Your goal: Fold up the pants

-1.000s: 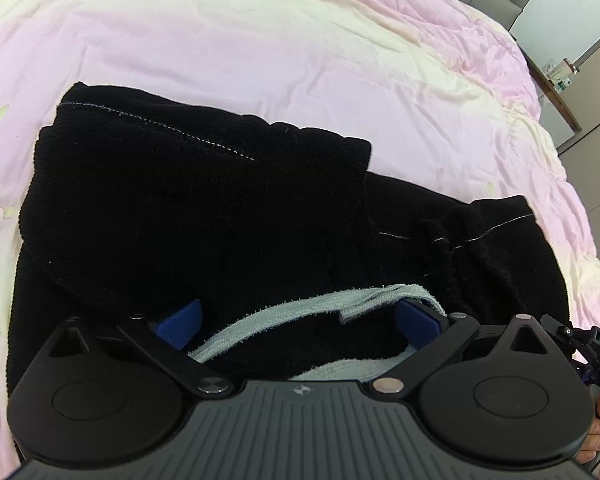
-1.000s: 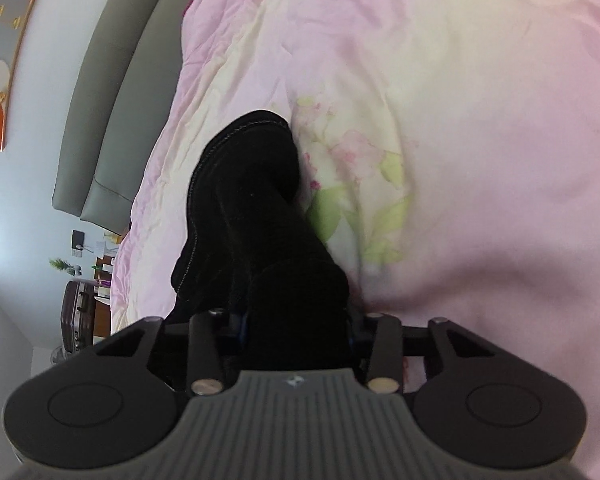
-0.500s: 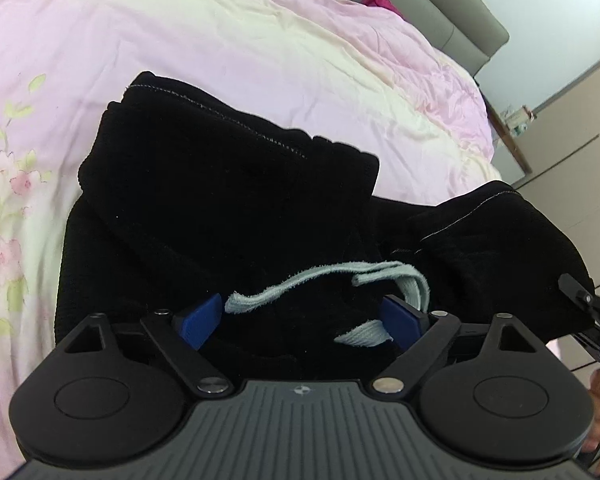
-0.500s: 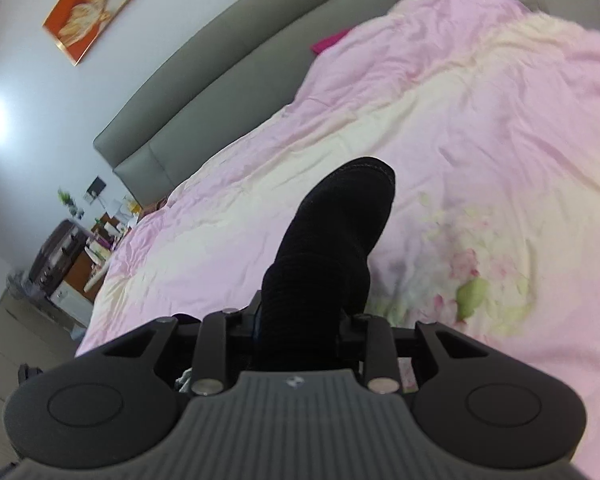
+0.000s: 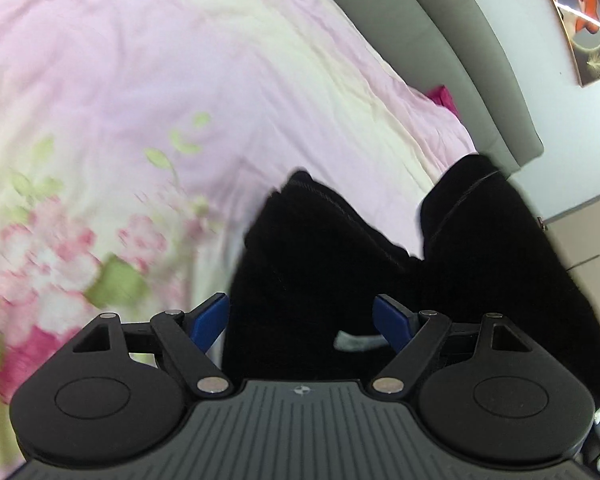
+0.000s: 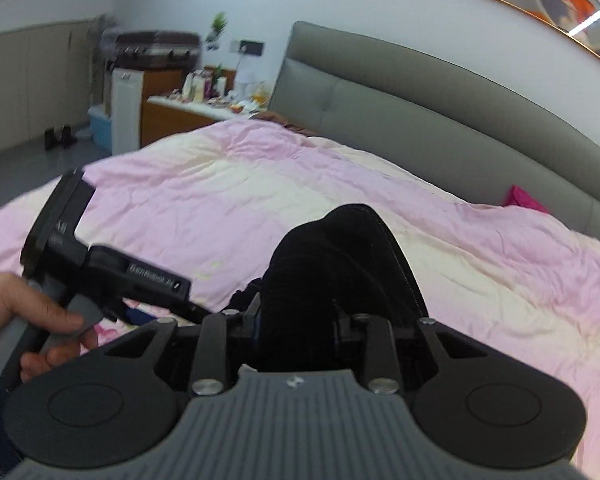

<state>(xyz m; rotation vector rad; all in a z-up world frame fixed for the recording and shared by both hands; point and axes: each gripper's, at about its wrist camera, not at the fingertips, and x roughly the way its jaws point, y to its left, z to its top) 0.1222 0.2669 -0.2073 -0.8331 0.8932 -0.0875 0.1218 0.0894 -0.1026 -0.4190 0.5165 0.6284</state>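
The black pants (image 5: 320, 248) sit bunched on the pink floral duvet (image 5: 140, 100). My left gripper (image 5: 302, 316) straddles the bunch. Its jaws are closing, but the blue pads (image 5: 210, 320) still show bare inner faces and stand wide. A grey drawstring (image 5: 352, 340) lies by the right pad. A second black part (image 5: 492, 240) rises at the right. In the right wrist view my right gripper (image 6: 300, 320) is shut on a thick fold of the pants (image 6: 340, 256), held above the bed. A hand (image 6: 16, 312) at the left grips the left tool's handle.
A grey padded headboard (image 6: 440, 112) runs along the far side of the bed, with a magenta cushion (image 6: 524, 198) against it. A cluttered bedside cabinet (image 6: 188, 112), a white unit and a blue bin stand at the far left by beige cupboards.
The right gripper has risen and rolled with the black fold still in it; its view swung from the duvet to the headboard. The left gripper swept sideways and its jaws narrowed a little.
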